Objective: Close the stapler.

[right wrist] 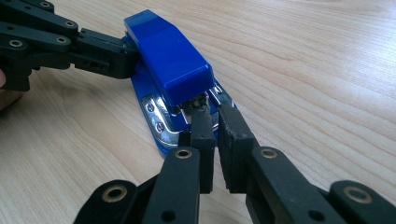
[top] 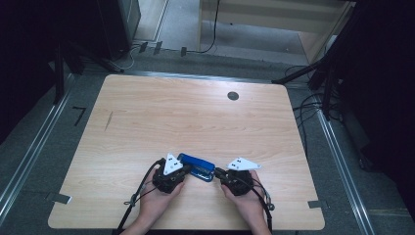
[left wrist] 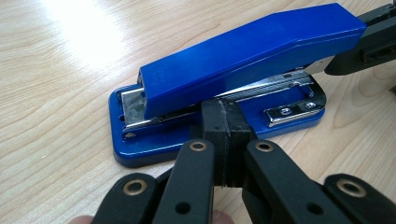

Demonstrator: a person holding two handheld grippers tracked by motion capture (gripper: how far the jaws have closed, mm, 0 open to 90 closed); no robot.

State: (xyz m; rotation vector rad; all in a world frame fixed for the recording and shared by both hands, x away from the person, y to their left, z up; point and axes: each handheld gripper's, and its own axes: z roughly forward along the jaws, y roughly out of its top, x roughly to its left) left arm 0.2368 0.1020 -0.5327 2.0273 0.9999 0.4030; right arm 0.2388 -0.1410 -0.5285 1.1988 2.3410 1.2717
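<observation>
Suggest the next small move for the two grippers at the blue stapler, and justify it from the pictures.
Probably lift the stapler's top arm: the right gripper has its tips at the front, under the raised blue stapler, nearly closed. The left gripper, jaws together, presses against the stapler's side over the base, seemingly steadying it.

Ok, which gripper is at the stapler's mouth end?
The right gripper: its jaws sit at the blue stapler's front opening, while the left gripper is against its long side.

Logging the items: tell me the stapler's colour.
Blue, with silver metal parts; the stapler shows best in the left gripper view.
</observation>
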